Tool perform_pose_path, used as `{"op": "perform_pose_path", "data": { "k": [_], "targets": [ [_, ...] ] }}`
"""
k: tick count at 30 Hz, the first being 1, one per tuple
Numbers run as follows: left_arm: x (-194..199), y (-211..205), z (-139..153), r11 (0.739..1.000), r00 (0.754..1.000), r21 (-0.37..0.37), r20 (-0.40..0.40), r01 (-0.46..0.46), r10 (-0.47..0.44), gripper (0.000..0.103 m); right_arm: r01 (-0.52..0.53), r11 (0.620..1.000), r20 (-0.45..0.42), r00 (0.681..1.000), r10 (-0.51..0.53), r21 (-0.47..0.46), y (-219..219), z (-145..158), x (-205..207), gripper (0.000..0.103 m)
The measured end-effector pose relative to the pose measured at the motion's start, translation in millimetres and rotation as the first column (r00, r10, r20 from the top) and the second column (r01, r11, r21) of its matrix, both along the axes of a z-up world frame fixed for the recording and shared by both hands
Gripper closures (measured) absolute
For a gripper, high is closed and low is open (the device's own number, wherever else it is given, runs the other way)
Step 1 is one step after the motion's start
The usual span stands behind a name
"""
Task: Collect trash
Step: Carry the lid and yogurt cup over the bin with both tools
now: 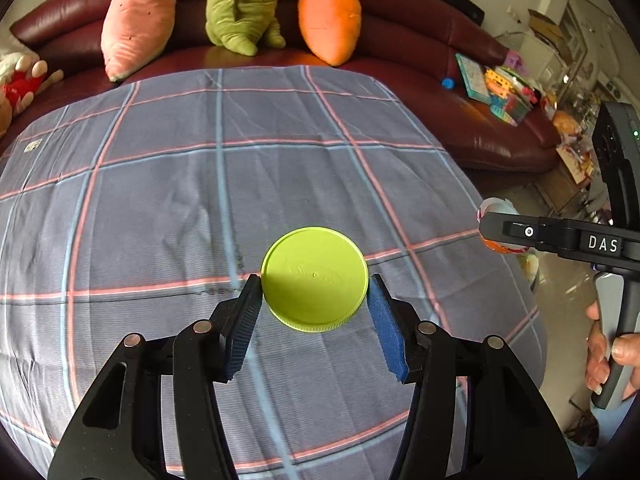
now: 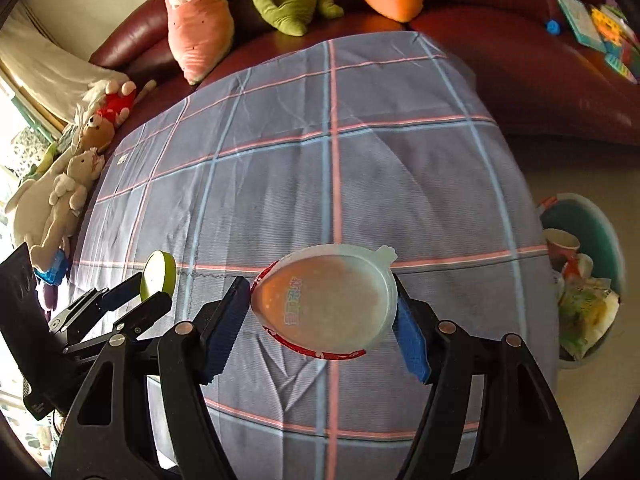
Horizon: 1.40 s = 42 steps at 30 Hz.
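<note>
Item: lime-green jar lid (image 1: 315, 280), being clamped edge to edge between the pads of the left hand-held gripper (image 1: 315, 298) and carried clear above the checked cloth (image 1: 168, 200) covering the bench. Item: lidded yoghurt-type cup with red rim (image 2: 326, 300), being gripped across its rim by the right hand-held gripper (image 2: 324, 304), likewise lifted off the cloth. Receptacle: teal bin (image 2: 600, 224) on the floor beside the bench, already being filled with a paper cup (image 2: 562, 242) and wrappers. Status: no further litter is being shown on the cloth; both held pieces are judged as awaiting release into the bin, apparently the last step.
</note>
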<state>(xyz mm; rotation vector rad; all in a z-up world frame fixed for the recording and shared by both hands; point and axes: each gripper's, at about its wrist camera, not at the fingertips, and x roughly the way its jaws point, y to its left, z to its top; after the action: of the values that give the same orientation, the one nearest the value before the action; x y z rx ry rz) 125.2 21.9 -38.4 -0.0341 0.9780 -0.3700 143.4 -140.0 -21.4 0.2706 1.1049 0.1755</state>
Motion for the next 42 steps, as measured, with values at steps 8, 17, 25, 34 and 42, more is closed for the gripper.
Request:
{"op": "perform_pose_path", "data": {
  "k": [8,17,25,34,42],
  "targets": [
    [-1.2,-70.8,4.4,0.995,0.996,0.042,-0.004,0.089,-0.089,0.048,0.08,0.996,0.038,0.996,-0.081,0.04,-70.0,7.0,-25.6,0.038],
    [-2.2,-146.6,5.4,0.976,0.982,0.108,-0.019,0.186,-0.185,0.048,0.197,0.974,0.078,0.976,-0.206,0.109,-152.1,4.6,-56.1,0.038],
    [-1.5,-221.1,1.9,0.945,0.955,0.135,-0.034,0.297,-0.295,0.048,0.318,0.936,0.091,0.938,-0.334,0.152,-224.2,-1.0,-84.3,0.037],
    [5.2,-304.9,-13.6,0.904,0.913,0.127,-0.065,0.408,-0.403,0.048,0.414,0.895,0.047,0.903,-0.427,0.168,-286.4,-18.2,-97.4,0.037],
    [9.9,-353.3,-39.0,0.871,0.876,0.11,-0.118,0.48,-0.468,0.048,0.446,0.88,0.02,0.89,-0.455,0.165,-311.5,-28.3,-93.3,0.037]
  ]
}}
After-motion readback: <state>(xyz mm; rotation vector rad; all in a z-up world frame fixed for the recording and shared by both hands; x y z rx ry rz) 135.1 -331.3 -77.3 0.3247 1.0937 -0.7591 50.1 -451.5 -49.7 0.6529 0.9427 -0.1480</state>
